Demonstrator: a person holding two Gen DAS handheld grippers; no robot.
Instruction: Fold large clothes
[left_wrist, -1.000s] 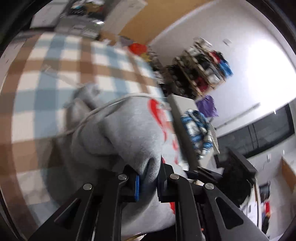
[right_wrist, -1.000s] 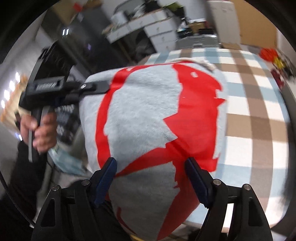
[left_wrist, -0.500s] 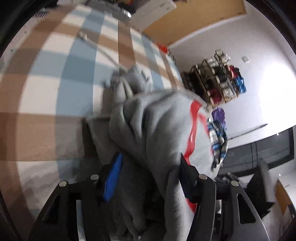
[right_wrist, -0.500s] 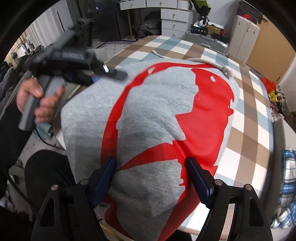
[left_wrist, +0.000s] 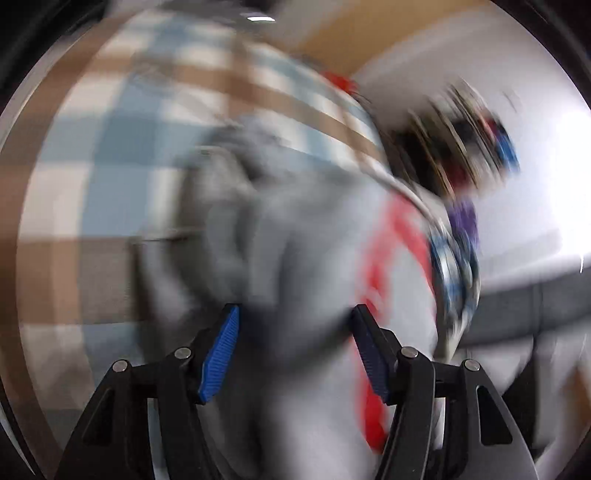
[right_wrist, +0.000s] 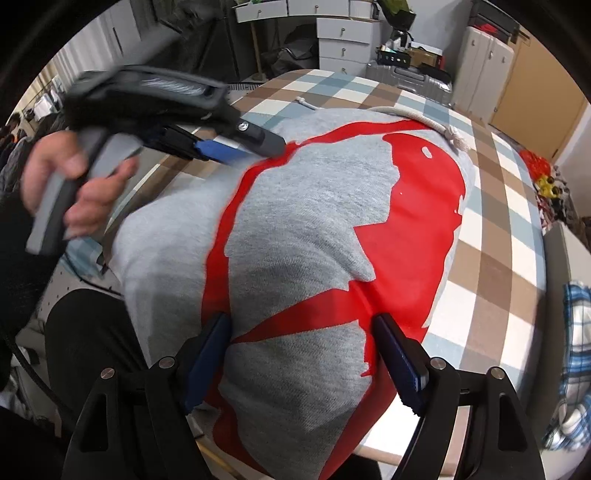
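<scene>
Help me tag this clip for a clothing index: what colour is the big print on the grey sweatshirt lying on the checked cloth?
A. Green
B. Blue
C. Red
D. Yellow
C: the right wrist view shows the grey sweatshirt covered by a large red print, lying on the brown, blue and white checked cloth.

A large surface covered by a blue, brown and white checked cloth (right_wrist: 491, 236) is seen in the foreground. Behind it, white drawer units (right_wrist: 343, 37), a silver hard-shell suitcase (right_wrist: 402, 79) and a pale two-door cabinet (right_wrist: 484, 70) are lined against the far wall. A tan wooden door (right_wrist: 535, 92) is set at the right.
</scene>
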